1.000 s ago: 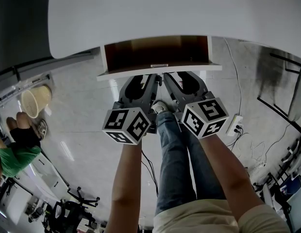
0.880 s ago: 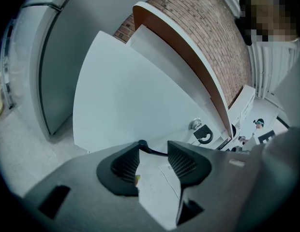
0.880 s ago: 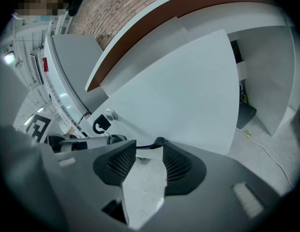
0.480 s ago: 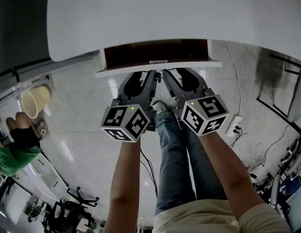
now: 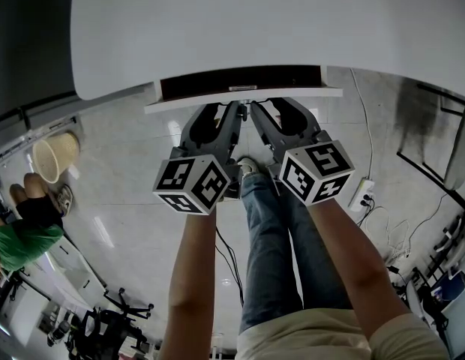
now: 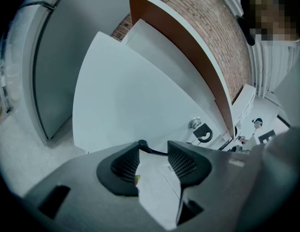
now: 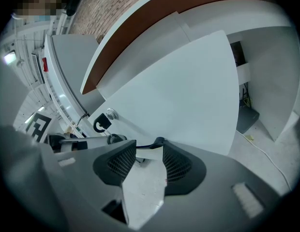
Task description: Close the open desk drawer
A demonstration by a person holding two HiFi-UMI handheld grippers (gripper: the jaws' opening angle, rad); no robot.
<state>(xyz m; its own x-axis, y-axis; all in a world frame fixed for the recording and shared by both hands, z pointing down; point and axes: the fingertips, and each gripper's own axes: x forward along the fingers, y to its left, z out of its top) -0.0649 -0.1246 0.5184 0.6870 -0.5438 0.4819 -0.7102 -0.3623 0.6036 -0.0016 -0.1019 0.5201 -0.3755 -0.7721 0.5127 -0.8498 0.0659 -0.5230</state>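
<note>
Holding left gripper (image 6: 154, 151) and right gripper (image 7: 149, 148) released, empty, at the drawer (image 5: 217, 85) front; hiding most of its inside beneath the tabletop (image 5: 217, 21); leaving fingertip contact unclear.

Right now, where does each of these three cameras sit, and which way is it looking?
Head view: sits on the person's head and faces steeply down at the desk, the drawer, the left claw and the right claw. The person's forearms and legs show.
Left gripper view: rides the left claw and looks along its open jaws at the drawer front.
Right gripper view: rides the right claw and looks the same way, jaws open.
Shared: both gripper views see the drawer's lock.
</note>
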